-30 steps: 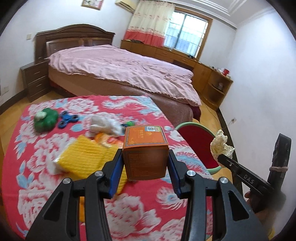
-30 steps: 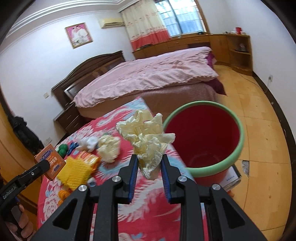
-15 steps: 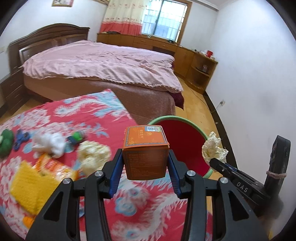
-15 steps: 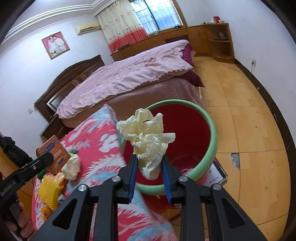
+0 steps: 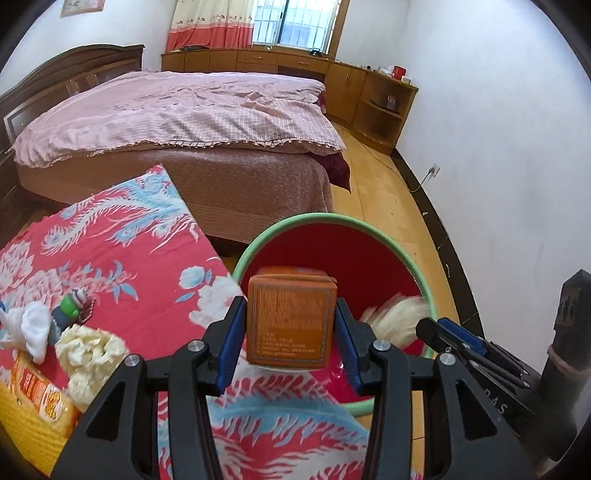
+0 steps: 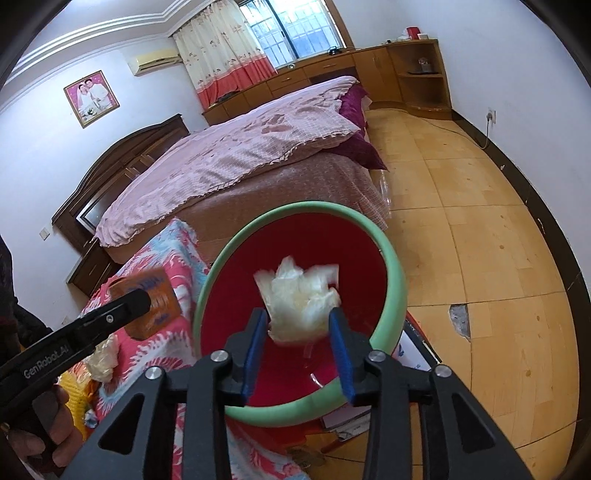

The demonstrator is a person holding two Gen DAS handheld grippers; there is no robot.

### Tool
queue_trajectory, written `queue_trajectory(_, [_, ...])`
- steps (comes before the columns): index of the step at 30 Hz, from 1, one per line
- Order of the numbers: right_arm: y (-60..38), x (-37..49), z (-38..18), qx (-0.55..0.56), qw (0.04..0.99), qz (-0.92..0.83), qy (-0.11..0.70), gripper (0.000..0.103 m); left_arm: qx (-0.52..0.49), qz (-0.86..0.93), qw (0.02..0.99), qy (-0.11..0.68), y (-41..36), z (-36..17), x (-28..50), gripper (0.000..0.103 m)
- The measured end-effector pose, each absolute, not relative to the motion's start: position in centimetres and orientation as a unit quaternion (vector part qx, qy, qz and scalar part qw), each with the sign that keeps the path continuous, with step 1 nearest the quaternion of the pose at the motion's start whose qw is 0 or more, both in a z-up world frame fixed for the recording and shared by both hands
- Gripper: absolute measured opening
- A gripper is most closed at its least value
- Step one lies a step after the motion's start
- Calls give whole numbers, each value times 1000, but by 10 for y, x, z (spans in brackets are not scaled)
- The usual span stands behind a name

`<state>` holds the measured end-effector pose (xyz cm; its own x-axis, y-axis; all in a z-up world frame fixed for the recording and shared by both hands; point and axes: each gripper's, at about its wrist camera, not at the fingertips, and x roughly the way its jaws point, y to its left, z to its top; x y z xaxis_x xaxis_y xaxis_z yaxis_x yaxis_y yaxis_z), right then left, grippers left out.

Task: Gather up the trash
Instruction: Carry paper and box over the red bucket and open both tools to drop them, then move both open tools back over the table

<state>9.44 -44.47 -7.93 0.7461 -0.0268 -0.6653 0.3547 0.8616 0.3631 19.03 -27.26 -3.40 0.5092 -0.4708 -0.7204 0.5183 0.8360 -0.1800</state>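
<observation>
Setting: bedroom in a private home. Evidence: large double bed with dark carved wooden headboard (image 6: 110,166) and pink checked frilled quilt (image 5: 177,114); dark wooden bedside drawer unit (image 6: 90,266) just beside the headboard. Framed portrait photograph (image 6: 91,98) on the white wall above the bed; wall-mounted air conditioner (image 6: 157,62) near the cream-and-red curtain (image 6: 221,55). Barred window (image 5: 299,22) above a run of low honey-coloured wooden cabinets (image 5: 280,62) ending in open corner shelves (image 5: 384,110). Yellow wood-pattern tiled floor (image 6: 461,221); wall socket (image 5: 435,170) low on the white wall.
</observation>
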Motion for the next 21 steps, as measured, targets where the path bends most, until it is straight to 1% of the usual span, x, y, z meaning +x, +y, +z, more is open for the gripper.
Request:
queue_trajectory(1, [-447, 95, -81, 247, 901, -103, 341, 41, 31, -287, 868, 405, -275, -34, 191, 47])
queue_trajectory(3, [-452, 96, -82, 257, 899, -103, 340, 44, 34, -287, 868, 403, -276, -33, 191, 51])
queue_trajectory(4, [-453, 95, -83, 260, 898, -102, 339, 44, 36, -286, 869, 401, -276, -32, 190, 52])
queue_trajectory(15, [-446, 88, -77, 258, 900, -105, 334, 49, 25, -276, 873, 400, -261, -24, 182, 52])
queue_trajectory(18, [-443, 84, -72, 257, 903, -103, 330, 53, 18, -273, 875, 400, -255, -20, 176, 52])
queue_trajectory(20, [-438, 81, -67, 255, 904, -101, 327, 58, 13, -270, 876, 399, -248, -18, 172, 52])
queue_trajectory(21, [-436, 80, -66, 255, 905, -100, 325, 59, 11, -268, 877, 399, -245, -16, 170, 52])
